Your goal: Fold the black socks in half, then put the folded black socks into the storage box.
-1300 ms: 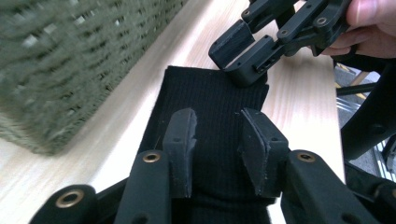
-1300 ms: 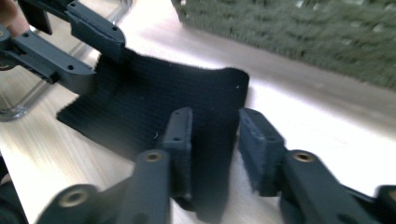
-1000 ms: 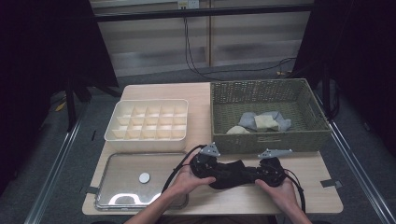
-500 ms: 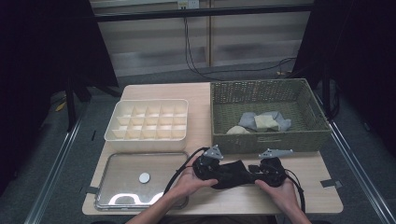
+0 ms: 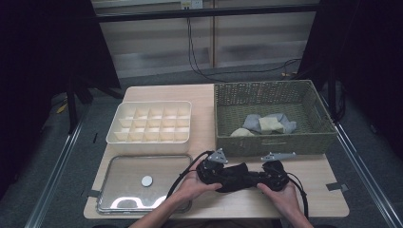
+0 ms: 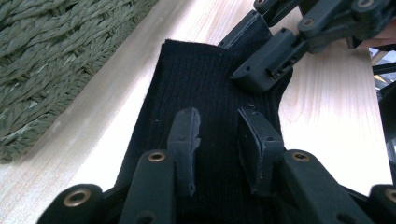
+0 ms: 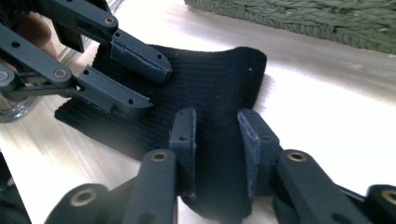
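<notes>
Between both tongs, the black sock [image 5: 240, 176].

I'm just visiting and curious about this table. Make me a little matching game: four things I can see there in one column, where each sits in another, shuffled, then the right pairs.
Things:
1. black sock
2. woven basket
3. divided white tray
4. clear lid

Places:
A. near left corner of the table
B. far right, with pale cloth pieces inside
C. near edge, between the two grippers
D. left side, just behind the lid

Pairs: 1-C, 2-B, 3-D, 4-A
</notes>
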`<state>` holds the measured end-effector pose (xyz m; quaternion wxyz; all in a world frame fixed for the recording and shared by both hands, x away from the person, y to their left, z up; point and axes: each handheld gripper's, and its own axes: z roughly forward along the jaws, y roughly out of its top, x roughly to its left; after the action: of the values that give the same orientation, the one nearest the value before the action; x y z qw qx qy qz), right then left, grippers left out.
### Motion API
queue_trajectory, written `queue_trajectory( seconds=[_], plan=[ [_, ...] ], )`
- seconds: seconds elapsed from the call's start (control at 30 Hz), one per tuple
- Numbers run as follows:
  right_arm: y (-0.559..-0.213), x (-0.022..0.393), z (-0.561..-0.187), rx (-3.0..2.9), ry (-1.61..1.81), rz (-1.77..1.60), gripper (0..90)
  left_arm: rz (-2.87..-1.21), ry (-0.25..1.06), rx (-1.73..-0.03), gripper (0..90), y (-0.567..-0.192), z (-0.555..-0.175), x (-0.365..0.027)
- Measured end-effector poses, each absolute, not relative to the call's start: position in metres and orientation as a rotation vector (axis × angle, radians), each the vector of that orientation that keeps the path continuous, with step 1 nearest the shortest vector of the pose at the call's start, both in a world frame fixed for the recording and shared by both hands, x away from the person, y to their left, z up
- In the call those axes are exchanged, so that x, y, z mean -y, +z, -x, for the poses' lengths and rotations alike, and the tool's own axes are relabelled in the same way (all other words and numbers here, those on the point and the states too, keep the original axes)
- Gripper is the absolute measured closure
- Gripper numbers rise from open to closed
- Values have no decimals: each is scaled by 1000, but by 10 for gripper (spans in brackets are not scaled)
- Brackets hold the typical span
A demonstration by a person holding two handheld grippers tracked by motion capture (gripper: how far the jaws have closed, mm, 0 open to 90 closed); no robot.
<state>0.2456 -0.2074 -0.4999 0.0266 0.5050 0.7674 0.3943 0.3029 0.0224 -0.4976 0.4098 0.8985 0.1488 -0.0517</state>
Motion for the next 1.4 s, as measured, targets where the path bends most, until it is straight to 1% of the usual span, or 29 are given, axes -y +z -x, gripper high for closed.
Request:
queue_trajectory(
  seconds=[0.07, 0.27, 0.43, 0.63, 1.23, 1.33, 1.4],
  plan=[
    [-500, 208, -246, -2363, 1238, -1570, 742, -2262, -130, -374, 675, -498, -303, -22],
    [-498, 209, -246, -2345, 1281, -1574, 777, -2256, -129, -377, 677, -498, -303, -22],
    [-495, 210, -245, -2334, 1307, -1573, 779, -2281, -114, -391, 677, -496, -301, -20],
    [-492, 211, -246, -2328, 1341, -1562, 784, -2264, -154, -407, 694, -497, -304, -22],
    [-480, 203, -247, -2322, 1454, -1506, 794, -2275, -113, -392, 703, -495, -301, -21],
    [-480, 205, -248, -2315, 1453, -1506, 794, -2268, -125, -410, 702, -491, -302, -26],
    [-479, 208, -248, -2308, 1462, -1509, 793, -2264, -97, -401, 687, -487, -300, -32]
  ],
)
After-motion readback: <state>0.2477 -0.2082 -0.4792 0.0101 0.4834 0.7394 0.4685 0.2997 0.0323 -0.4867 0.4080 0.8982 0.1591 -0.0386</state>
